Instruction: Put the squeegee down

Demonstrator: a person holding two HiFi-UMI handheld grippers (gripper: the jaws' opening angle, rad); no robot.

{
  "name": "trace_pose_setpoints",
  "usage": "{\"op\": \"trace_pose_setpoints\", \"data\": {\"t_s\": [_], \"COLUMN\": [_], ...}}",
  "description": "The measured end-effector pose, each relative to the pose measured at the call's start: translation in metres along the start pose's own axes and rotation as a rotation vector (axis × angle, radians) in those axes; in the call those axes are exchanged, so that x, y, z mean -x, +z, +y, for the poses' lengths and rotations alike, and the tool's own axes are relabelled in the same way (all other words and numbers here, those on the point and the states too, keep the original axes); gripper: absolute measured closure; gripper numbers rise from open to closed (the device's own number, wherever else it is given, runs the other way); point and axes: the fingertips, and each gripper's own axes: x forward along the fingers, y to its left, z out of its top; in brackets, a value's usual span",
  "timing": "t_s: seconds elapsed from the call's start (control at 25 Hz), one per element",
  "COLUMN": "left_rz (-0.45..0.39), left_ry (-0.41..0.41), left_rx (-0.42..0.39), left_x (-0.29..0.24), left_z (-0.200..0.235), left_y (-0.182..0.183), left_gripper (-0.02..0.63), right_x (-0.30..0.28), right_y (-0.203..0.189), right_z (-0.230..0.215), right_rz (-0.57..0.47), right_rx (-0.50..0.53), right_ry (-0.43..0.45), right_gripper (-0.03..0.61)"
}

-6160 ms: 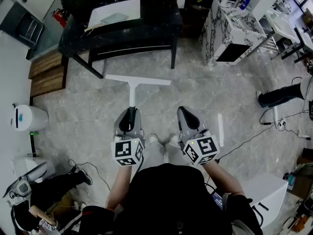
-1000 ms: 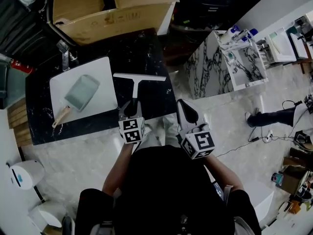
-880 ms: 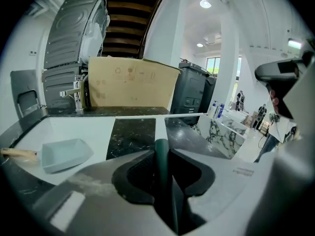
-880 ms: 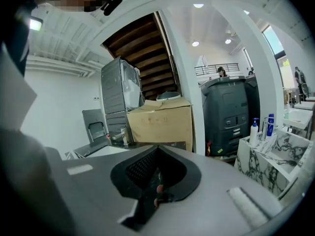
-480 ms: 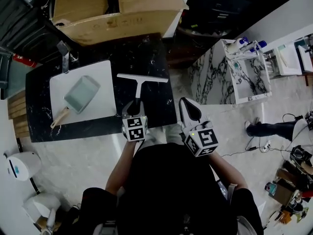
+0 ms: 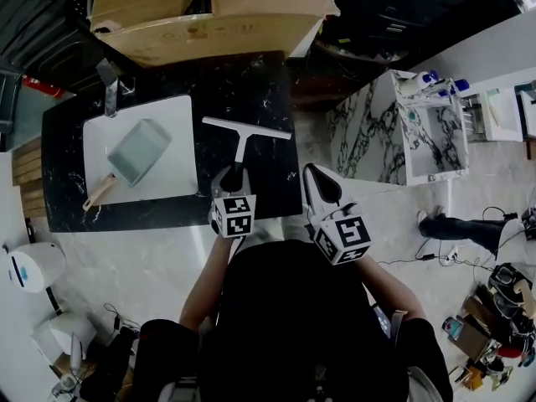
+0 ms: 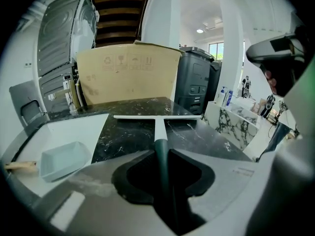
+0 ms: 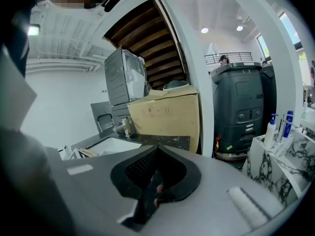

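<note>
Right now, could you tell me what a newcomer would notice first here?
A white squeegee is held by its dark handle in the left tongs, its blade over the black marble counter. To its left, a pale green pan lies on a white board; a cardboard box stands behind.

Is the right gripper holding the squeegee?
No, the squeegee has its dark handle clamped in the jaws of the left gripper, and the right gripper holds nothing.
</note>
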Motion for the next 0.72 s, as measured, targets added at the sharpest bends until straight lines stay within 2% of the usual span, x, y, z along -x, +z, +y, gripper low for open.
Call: {"op": "trace_pose_setpoints", "data": {"t_s": [0.24,0.44,0.72], "left_rz": [0.011,-0.012,-0.043], "left_ry": [-0.014,-0.072,-0.125], "left_rx": [-0.003,-0.025,-0.047], "left_x": [-0.002,0.003,0.011], "left_z": [-0.003,-0.008,-0.009], "left_y": [-0.002,0.009,0.013], "left_gripper": [0.506,0.472,0.460], "right_x": [-0.009,-0.010,0.000], "right_y": [-0.002,-0.002,-0.005], "right_z": [0.004,0.009,0.017], "right_rz": [0.010,0.006,-0.012], "right_rx": [0.000,-0.003,-0.013], "right_ry": [0.017,0.020,-0.013], "right_gripper": [0.575,0.575,0.575]}}
